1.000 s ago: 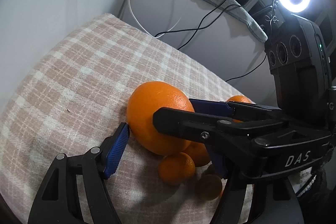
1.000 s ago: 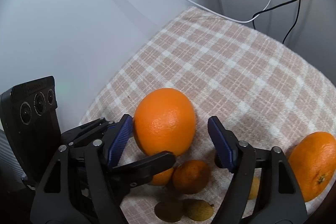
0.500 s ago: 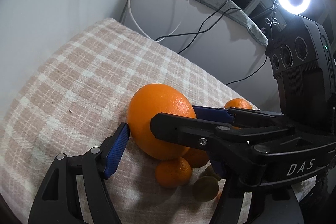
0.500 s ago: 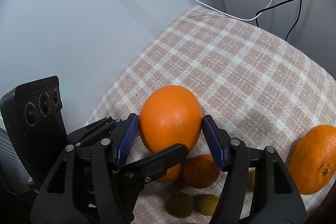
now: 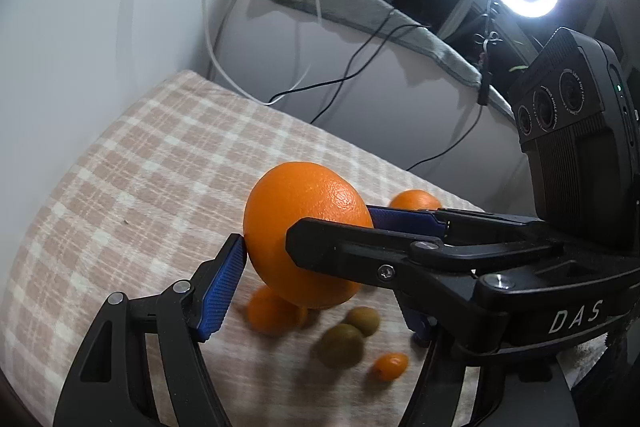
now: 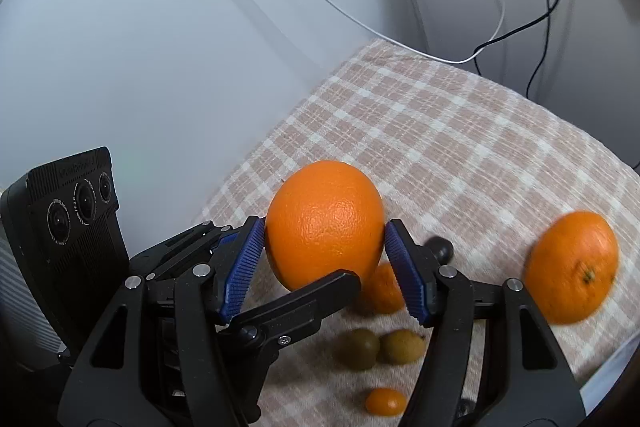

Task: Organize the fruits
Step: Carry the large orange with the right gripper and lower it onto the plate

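Orange [image 6: 324, 223] lifted, within right tool [image 6: 324, 267].

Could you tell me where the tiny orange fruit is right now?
In the right wrist view the tiny orange fruit lies low on the checked cloth, just in front of the two greenish fruits, below the big orange.
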`<control>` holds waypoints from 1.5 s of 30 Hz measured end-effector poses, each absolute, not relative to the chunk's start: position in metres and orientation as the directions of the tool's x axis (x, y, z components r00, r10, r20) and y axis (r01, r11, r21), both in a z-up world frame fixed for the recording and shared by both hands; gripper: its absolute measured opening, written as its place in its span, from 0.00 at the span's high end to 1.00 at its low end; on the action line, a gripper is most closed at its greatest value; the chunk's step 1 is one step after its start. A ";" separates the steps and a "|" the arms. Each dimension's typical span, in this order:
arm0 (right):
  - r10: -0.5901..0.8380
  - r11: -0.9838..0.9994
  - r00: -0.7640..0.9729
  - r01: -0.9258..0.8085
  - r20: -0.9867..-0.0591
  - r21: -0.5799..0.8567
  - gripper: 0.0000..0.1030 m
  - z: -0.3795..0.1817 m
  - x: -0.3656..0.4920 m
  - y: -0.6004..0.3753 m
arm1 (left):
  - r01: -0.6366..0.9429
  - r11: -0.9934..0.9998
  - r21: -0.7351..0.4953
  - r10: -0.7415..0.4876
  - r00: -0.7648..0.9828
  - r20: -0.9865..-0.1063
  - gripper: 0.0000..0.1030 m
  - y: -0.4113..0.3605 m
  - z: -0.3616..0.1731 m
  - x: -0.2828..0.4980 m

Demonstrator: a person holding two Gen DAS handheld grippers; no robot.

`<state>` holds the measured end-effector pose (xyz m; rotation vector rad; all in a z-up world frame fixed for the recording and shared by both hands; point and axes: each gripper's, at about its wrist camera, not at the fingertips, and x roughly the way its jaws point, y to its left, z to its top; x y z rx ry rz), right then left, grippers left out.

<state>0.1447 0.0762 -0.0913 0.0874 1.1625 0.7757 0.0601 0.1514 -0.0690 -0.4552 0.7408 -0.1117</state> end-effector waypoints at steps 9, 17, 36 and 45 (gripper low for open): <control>0.580 0.766 0.225 -0.476 -0.783 0.431 0.36 -0.069 0.117 0.040 | 0.003 0.906 -0.424 -0.287 0.741 -0.608 0.33 0.109 -0.056 0.048; 0.557 0.804 0.280 -0.418 -0.782 0.423 0.38 -0.058 0.096 -0.015 | 0.086 0.903 -0.422 -0.348 0.722 -0.598 0.33 0.059 -0.053 0.043; 0.544 0.839 0.353 -0.257 -0.761 0.480 0.57 -0.039 0.079 -0.134 | 0.217 0.931 -0.293 -0.356 0.713 -0.604 0.34 -0.043 -0.056 0.058; 0.574 0.819 0.370 -0.239 -0.730 0.522 0.58 -0.037 0.080 -0.147 | 0.321 0.904 -0.281 -0.427 0.701 -0.571 0.41 -0.070 -0.042 0.058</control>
